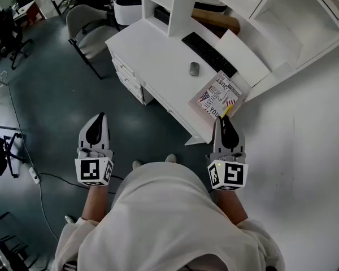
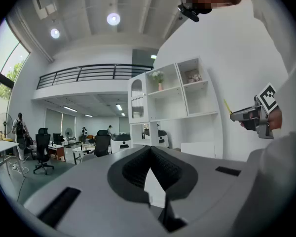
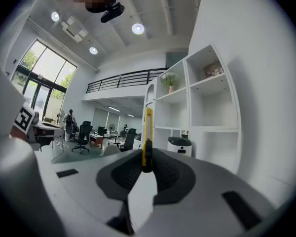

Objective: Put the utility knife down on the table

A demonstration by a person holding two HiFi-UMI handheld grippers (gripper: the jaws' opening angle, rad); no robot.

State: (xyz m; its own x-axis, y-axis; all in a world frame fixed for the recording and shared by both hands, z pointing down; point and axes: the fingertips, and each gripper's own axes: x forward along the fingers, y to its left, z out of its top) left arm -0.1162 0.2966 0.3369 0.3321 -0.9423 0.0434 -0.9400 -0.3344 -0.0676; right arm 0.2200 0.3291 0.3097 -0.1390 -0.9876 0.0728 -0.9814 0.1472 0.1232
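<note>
A person in white stands at the near end of a white desk, a tong-like gripper in each hand. The right gripper is clamped on a yellow utility knife, whose slim body sticks out past the jaw tips. In the head view, the knife lies over the desk's near corner, just at the edge of a printed booklet. The right gripper view shows the knife pinched edge-on between the dark pads and standing upright against the shelves above the desk. The left gripper is held off the desk's left side, over the dark floor. Its jaws are pressed together with nothing between them. Farther along the desk lie a mouse and a black keyboard.
</note>
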